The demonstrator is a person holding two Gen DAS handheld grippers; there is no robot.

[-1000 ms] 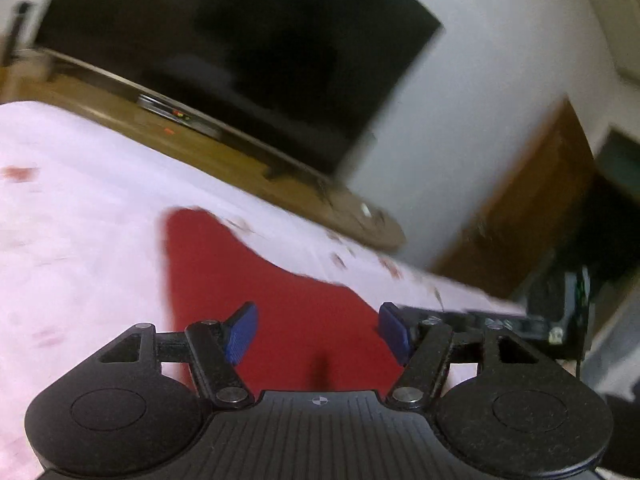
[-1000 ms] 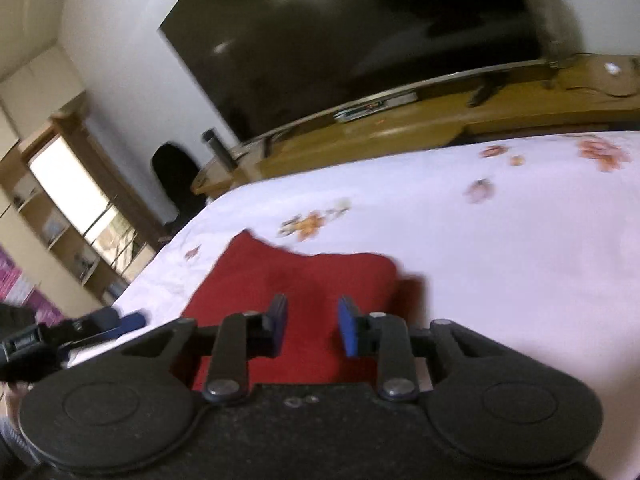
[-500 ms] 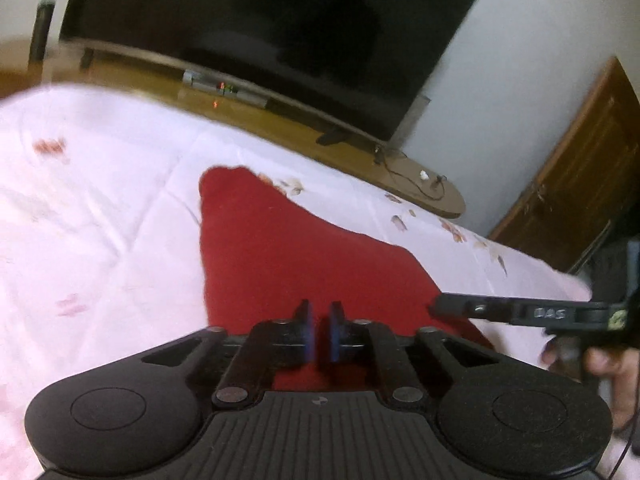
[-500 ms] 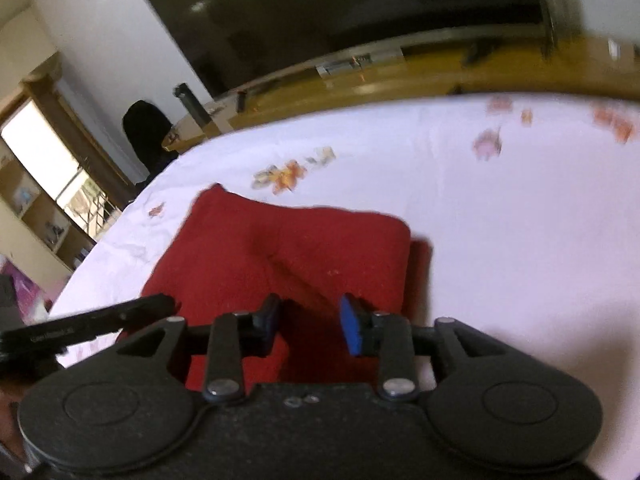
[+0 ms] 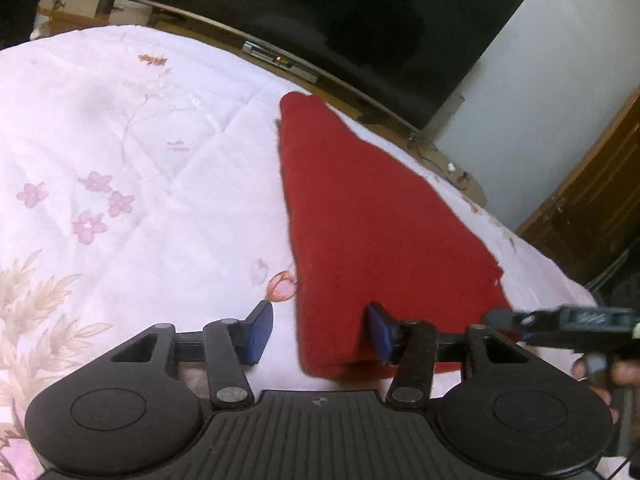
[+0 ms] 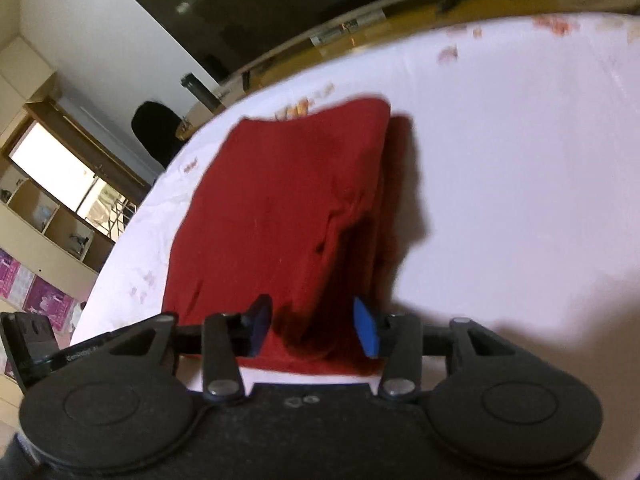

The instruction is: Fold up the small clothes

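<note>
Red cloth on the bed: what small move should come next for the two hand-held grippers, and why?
Probably ease both down and close on the near edge of the red cloth. The left hand-held gripper, whose jaws have just been opening, straddles the near left corner; the right hand-held gripper stands open around a raised fold near the right corner. Neither pinches fabric yet.

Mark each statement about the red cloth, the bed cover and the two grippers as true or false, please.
1. The red cloth lies on a flowered bed cover. True.
2. The left gripper is shut tight. False: its jaws stand apart, having just opened.
3. The right gripper hangs over the cloth's near edge. True.
4. The cloth is blue. False: it is red.
5. A dark television stands beyond the bed. True.
</note>
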